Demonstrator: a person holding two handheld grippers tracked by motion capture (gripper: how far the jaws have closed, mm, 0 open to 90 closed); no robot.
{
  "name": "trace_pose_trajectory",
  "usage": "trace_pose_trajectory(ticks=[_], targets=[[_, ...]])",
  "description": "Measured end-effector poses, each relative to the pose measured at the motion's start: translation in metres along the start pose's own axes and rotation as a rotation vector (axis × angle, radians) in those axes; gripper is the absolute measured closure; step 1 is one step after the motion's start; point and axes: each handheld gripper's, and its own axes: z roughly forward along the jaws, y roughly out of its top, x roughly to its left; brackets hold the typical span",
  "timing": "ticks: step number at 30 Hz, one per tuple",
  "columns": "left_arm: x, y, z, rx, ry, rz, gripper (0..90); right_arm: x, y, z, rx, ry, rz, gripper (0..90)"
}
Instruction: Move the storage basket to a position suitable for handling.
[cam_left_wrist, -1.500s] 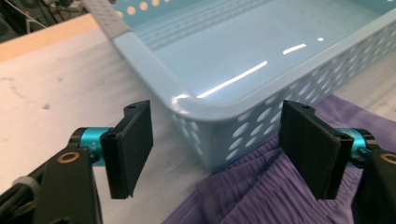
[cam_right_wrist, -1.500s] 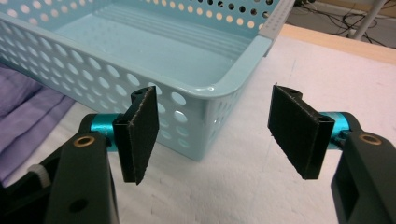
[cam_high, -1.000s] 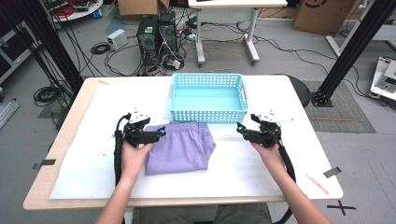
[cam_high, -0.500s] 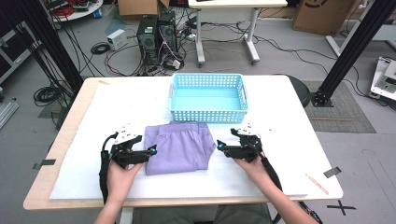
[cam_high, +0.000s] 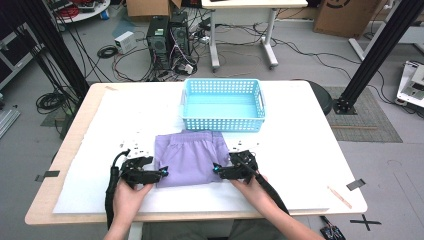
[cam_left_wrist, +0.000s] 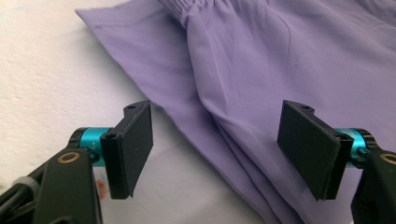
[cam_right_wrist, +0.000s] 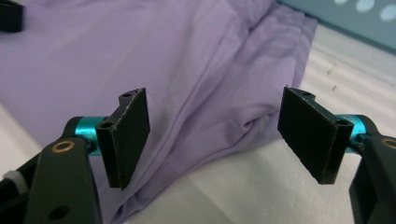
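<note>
A folded purple garment (cam_high: 189, 157) lies flat on the white mat, just in front of a light blue plastic basket (cam_high: 222, 105). My left gripper (cam_high: 162, 173) sits low at the garment's near left corner, open. In the left gripper view the cloth's edge (cam_left_wrist: 224, 126) runs between the wide jaws (cam_left_wrist: 217, 149), untouched. My right gripper (cam_high: 216, 169) is at the near right corner; its jaws have just been opening. In the right gripper view the rumpled cloth edge (cam_right_wrist: 210, 107) lies between the spread jaws (cam_right_wrist: 215, 142), unpressed.
The basket's wall (cam_right_wrist: 355, 18) shows just beyond the garment in the right gripper view. The white mat (cam_high: 310, 160) covers most of the wooden table. A thin wooden stick (cam_high: 340, 196) lies near the front right corner. Cables and computers stand on the floor behind.
Both hands have come toward the table's near edge and dropped lower. The right gripper has also swung inward to the garment's near right corner; the left now sits at the near left corner.
</note>
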Motion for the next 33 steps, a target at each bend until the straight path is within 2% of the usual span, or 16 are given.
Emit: trace_pose_trajectory(ticks=[3,5,7,10,12,16,18,21,22,23,26,27,28,29,31,33], targets=[[0.0,0.001,0.001,0.024,0.007,0.012,27.0,-0.003,0.002,0.003,0.027,-0.005,0.024,24.4],[0.001,0.001,0.002,0.022,0.008,0.002,27.5,-0.005,0.003,0.005,0.065,-0.003,0.04,22.2],[0.002,0.001,0.001,0.027,0.012,-0.007,28.6,-0.007,0.004,0.008,0.099,0.019,0.058,22.0],[0.003,0.002,-0.001,0.032,0.044,-0.02,28.6,-0.005,0.005,0.009,0.1,0.022,0.06,21.7],[0.006,0.002,-0.001,0.04,0.041,-0.032,28.6,-0.004,0.005,0.009,0.099,0.024,0.053,23.5],[0.004,0.002,0.0,0.03,0.047,-0.06,29.5,-0.001,0.006,0.01,0.092,0.025,0.023,37.3],[0.003,0.001,0.001,0.023,0.044,-0.059,34.4,0.0,0.006,0.01,0.086,0.026,-0.003,44.1],[0.001,0.002,0.0,0.024,0.062,-0.039,41.3,-0.001,0.007,0.011,0.08,0.043,-0.013,57.6],[0.0,0.002,0.002,0.017,0.039,-0.034,45.4,-0.001,0.008,0.011,0.078,0.041,-0.014,61.7],[-0.002,0.003,0.003,0.016,0.033,-0.029,52.0,-0.001,0.008,0.012,0.076,0.044,-0.02,68.0],[-0.013,0.006,0.009,0.02,0.036,0.001,55.9,-0.002,0.008,0.012,0.078,0.052,-0.038,75.6],[-0.014,0.008,0.01,0.024,0.012,0.016,61.2,-0.001,0.008,0.012,0.075,0.051,-0.043,78.5],[-0.015,0.009,0.012,0.013,-0.002,0.007,67.7,-0.002,0.008,0.011,0.078,0.05,-0.048,80.9],[-0.016,0.01,0.014,0.013,-0.013,0.005,69.9,-0.003,0.007,0.011,0.077,0.051,-0.058,83.0],[-0.018,0.012,0.017,0.012,-0.036,0.0,75.5,-0.005,0.006,0.009,0.08,0.059,-0.049,84.9],[-0.021,0.014,0.019,0.02,-0.059,0.012,78.8,-0.007,0.004,0.006,0.079,0.05,-0.051,85.3]])
